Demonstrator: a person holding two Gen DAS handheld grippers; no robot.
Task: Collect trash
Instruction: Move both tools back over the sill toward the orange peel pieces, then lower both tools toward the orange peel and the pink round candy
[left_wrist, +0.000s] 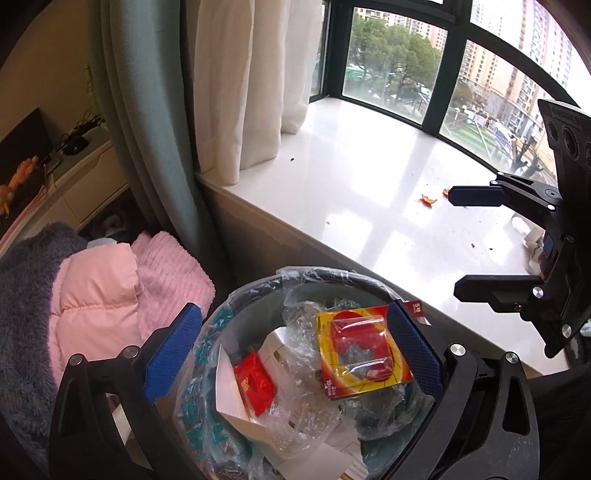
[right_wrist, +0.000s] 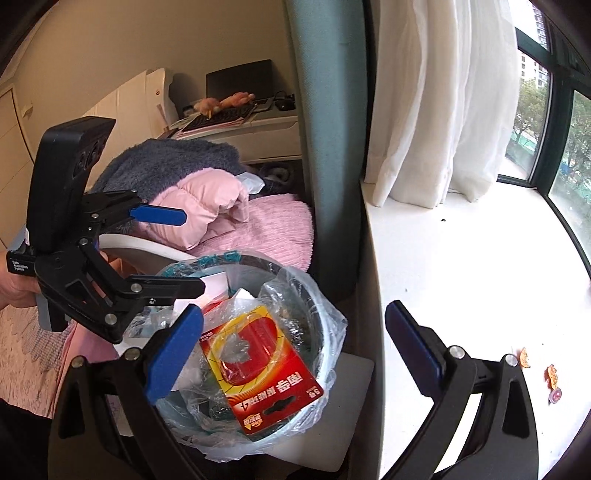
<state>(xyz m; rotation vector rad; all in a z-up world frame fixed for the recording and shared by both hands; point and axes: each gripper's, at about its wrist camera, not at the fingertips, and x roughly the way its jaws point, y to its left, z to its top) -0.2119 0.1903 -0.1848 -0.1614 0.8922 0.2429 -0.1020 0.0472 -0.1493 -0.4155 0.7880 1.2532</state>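
Both tongs are spread wide and hold nothing. Left tongs (left_wrist: 291, 350) fill the lower centre of the left wrist view, fingers straddling the trash bin (left_wrist: 255, 291) directly beneath; this placement suggests a drop position above the bin mouth. Right tongs (right_wrist: 293, 350) occupy the lower centre of the right wrist view, one finger over the bin (right_wrist: 325, 295), the other over the white windowsill (right_wrist: 461, 258).

One red-and-yellow battery card (left_wrist: 364, 354) lies on top of the bin's contents, resting on crumpled clear plastic. One red wrapper (left_wrist: 255, 382) sits lower left of it.

Remaining trash lies on the windowsill (left_wrist: 369, 177): two orange peel scraps (right_wrist: 552, 374) and one small round purple item (right_wrist: 555, 396), at lower right of the right wrist view. Several dark crumbs are scattered across the sill. Judged status: collection is partly done.
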